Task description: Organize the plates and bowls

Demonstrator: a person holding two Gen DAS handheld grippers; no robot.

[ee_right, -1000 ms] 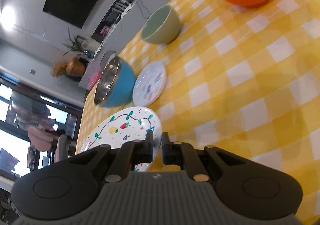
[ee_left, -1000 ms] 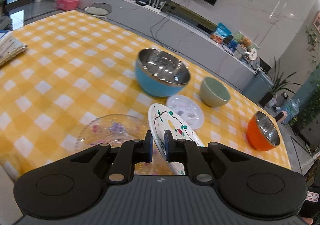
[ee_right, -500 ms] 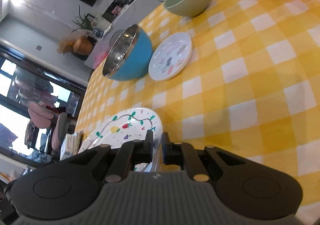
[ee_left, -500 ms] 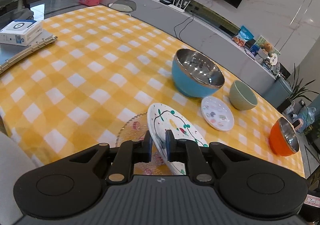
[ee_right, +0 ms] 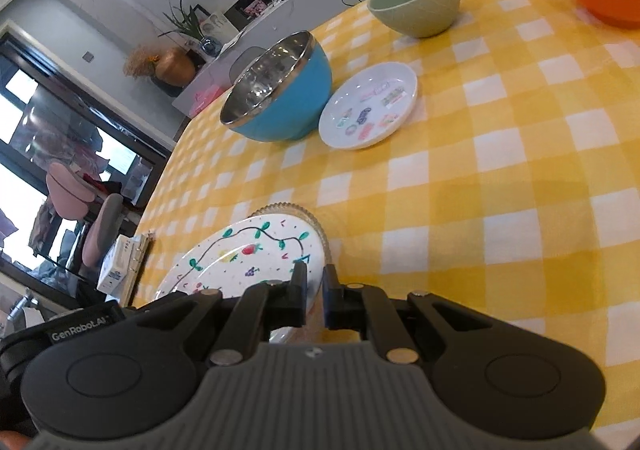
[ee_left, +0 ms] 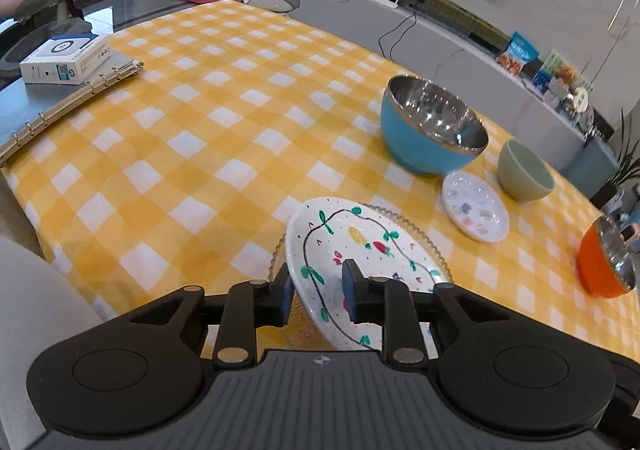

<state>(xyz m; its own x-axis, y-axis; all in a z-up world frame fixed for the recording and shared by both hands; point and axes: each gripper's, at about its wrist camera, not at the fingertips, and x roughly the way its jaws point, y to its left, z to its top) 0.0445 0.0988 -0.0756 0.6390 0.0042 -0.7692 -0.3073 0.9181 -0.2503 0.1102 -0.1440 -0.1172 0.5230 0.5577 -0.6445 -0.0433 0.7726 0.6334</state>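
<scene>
We have the painted plate [ee_left: 360, 250] on the glass plate [ee_right: 316, 224], left gripper [ee_left: 316, 288] released, right gripper [ee_right: 315, 286] clenched on both rims; small plate [ee_left: 476, 212] and three bowls remain unstacked.

Soft, even daylight fills both views. Far left in the right wrist view, the windows [ee_right: 24, 154] blow out to white. Ceiling lights glint inside the blue bowl [ee_left: 434, 122]. Shadows on the checked tablecloth [ee_left: 200, 154] are faint. Fisheye bending curves the edges; the orange bowl [ee_left: 608, 266] smears slightly.
</scene>
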